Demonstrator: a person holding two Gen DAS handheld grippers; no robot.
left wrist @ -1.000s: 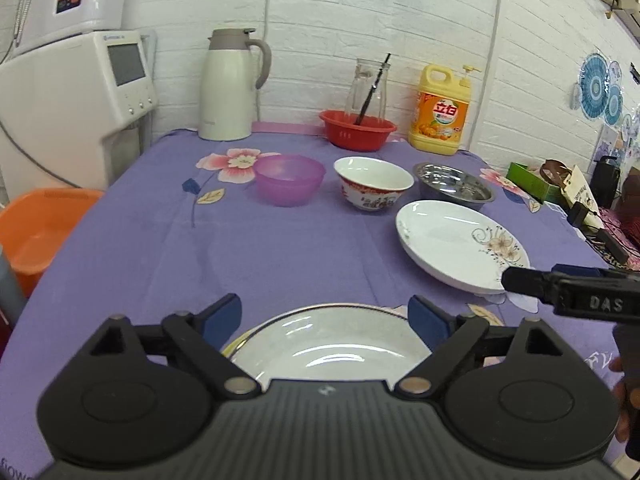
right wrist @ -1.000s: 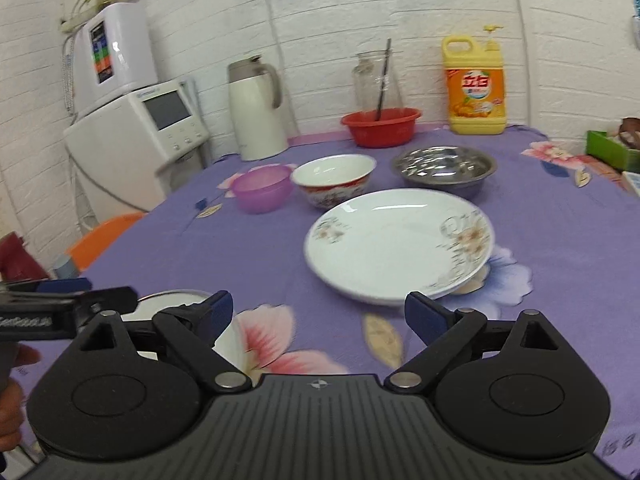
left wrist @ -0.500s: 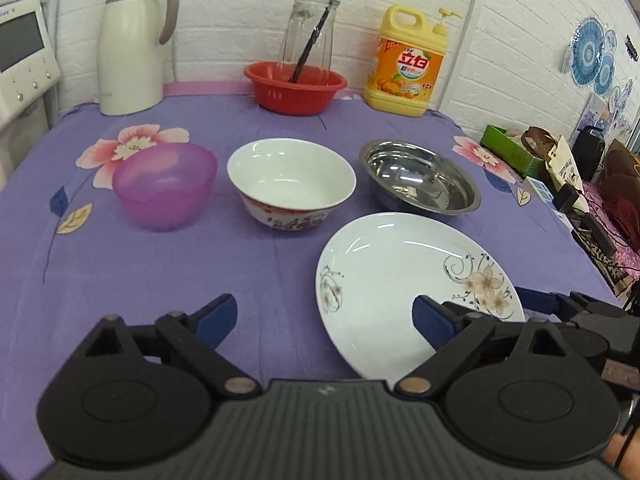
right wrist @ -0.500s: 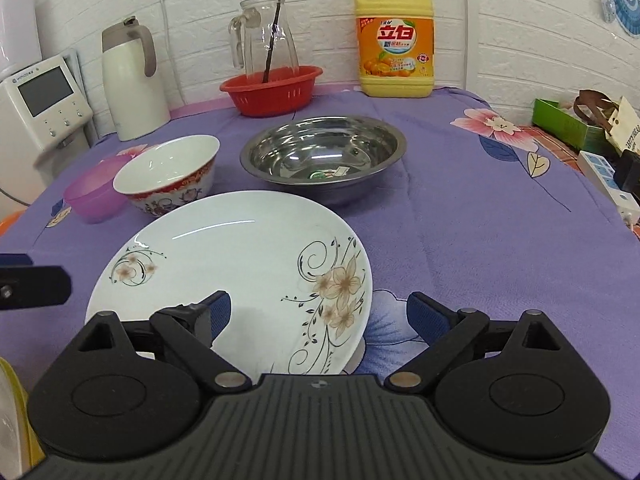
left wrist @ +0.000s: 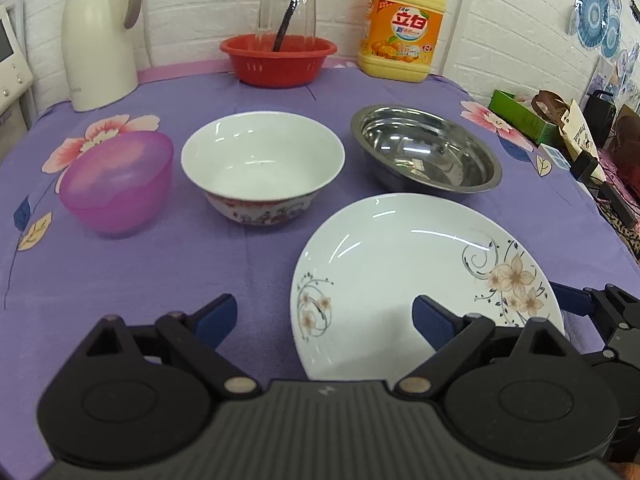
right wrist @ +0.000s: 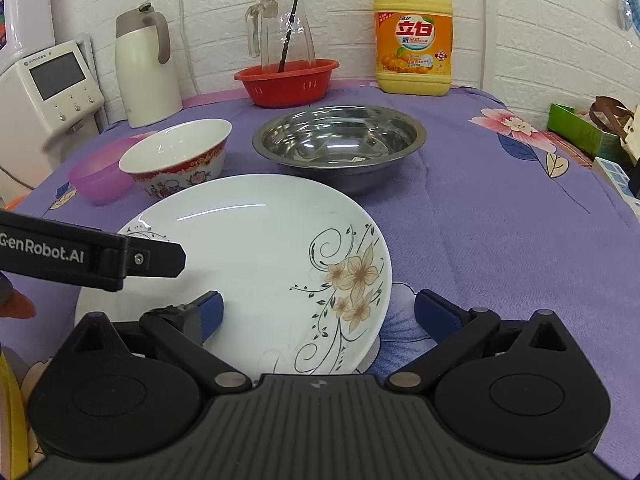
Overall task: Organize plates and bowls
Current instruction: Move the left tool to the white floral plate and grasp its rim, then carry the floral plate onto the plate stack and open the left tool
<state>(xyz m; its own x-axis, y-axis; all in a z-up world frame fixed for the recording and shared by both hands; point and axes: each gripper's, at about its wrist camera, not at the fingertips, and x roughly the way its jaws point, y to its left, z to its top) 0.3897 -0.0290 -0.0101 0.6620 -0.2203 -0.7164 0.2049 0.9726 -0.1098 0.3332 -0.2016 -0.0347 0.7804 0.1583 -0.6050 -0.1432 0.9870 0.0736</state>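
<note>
Over the flowered plate (right wrist: 256, 248) on the purple tabletop (right wrist: 500, 240), both tongs, left (left wrist: 324, 316) and right (right wrist: 318, 308), gape empty, risking collision or chipping its slippery rim.

Plate (left wrist: 404, 276) in front; 3 bowls (left wrist: 262, 168) behind, jug (left wrist: 100, 36) far left.

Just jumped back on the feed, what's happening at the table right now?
A person holds both grippers open and low over the flowered plate on the purple tablecloth. The right gripper straddles the plate's near right rim; the left gripper is at its near left edge. Neither is gripping anything. Behind the plate sit the steel bowl, the white bowl and the pink bowl, each standing separately, nothing stacked.
</note>
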